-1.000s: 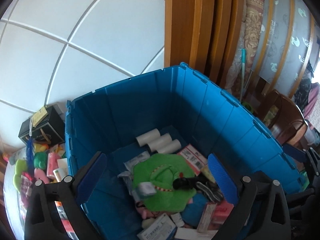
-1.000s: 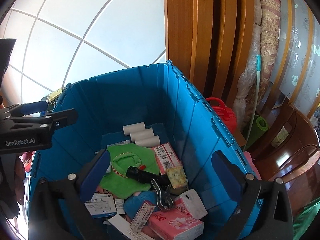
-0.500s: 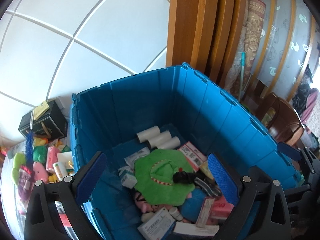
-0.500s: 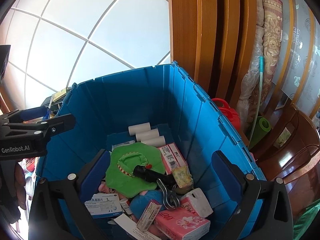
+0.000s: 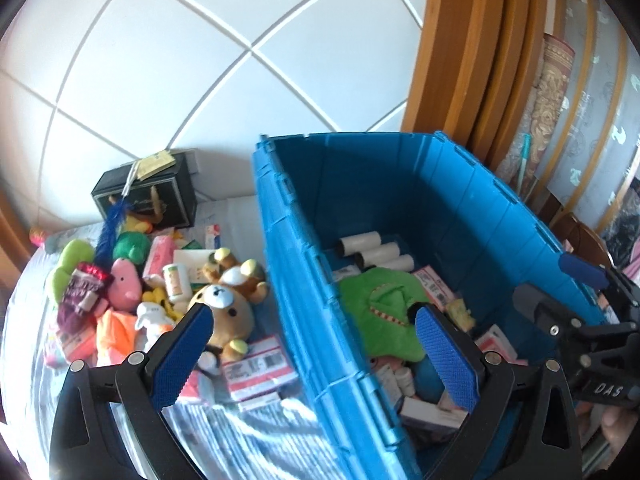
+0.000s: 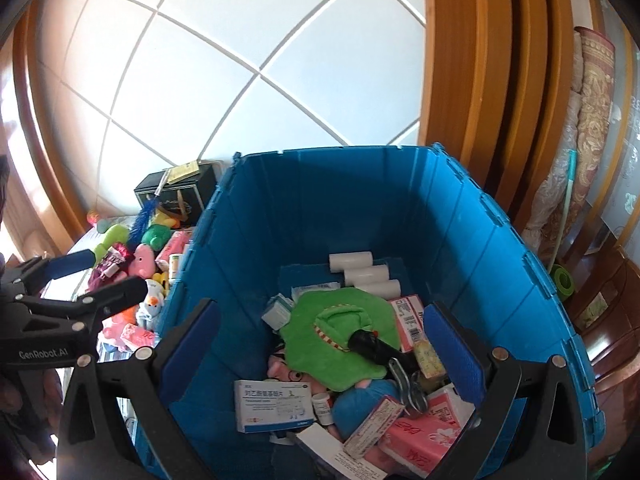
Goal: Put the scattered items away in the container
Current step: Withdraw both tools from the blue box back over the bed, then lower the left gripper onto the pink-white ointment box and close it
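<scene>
- Blue bin (image 5: pixel 472 216) standing at the bench's (image 5: pixel 248 428) right edge against the tiled wall, wide open on top for easy drops.
- Already part full: green plush (image 6: pixel 340 340), white rolls (image 6: pixel 366 274), boxes, pink tissue pack (image 6: pixel 420 436).
- Still outside, heaped toward the bench's far left corner: bear (image 5: pixel 228 304), pink plush (image 5: pixel 124 280), bottle (image 5: pixel 178 280).
- Left tool (image 5: pixel 312 356) spread wide, empty, astride the bin's left wall, probably heading for the heap.
- Right tool (image 6: pixel 320 356) spread, empty, over the bin.
</scene>
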The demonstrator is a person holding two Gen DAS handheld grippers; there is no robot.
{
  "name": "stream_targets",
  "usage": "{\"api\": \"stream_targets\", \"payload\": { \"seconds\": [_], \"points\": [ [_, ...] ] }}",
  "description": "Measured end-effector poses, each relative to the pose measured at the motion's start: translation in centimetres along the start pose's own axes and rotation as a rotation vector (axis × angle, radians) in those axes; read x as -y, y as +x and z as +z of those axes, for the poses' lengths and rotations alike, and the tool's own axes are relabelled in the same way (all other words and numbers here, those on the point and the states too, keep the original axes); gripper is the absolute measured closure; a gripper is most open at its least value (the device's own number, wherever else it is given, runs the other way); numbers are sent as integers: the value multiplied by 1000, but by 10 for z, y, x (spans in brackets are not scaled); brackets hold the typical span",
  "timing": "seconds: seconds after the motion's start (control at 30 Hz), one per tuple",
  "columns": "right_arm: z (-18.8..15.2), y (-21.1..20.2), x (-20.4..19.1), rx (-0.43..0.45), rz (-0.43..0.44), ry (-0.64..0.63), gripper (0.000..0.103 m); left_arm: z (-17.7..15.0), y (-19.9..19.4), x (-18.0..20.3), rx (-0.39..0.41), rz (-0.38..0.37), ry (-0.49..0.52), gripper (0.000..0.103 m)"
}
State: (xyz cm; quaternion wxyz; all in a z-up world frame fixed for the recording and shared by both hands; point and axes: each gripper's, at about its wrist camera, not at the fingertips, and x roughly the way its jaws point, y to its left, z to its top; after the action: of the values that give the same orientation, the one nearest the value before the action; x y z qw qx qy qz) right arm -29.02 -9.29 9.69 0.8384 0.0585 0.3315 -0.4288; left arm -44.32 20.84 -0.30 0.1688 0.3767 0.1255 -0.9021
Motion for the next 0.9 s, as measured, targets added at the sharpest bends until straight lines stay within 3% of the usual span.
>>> {"api": "stream_targets", "payload": {
  "seconds": [0.5,0.63,0.9],
  "points": [
    [-2,8,-183,32,186,-195,0,-120,-39,-207,-97,219,-281,1],
    [-12,9,-232,14,193,-217,0,-145,-46,-258,-111,237,-319,1],
    [-34,14,-305,-49,137,-213,0,-210,-26,-361,-219,249,-421,1]
  ]
}}
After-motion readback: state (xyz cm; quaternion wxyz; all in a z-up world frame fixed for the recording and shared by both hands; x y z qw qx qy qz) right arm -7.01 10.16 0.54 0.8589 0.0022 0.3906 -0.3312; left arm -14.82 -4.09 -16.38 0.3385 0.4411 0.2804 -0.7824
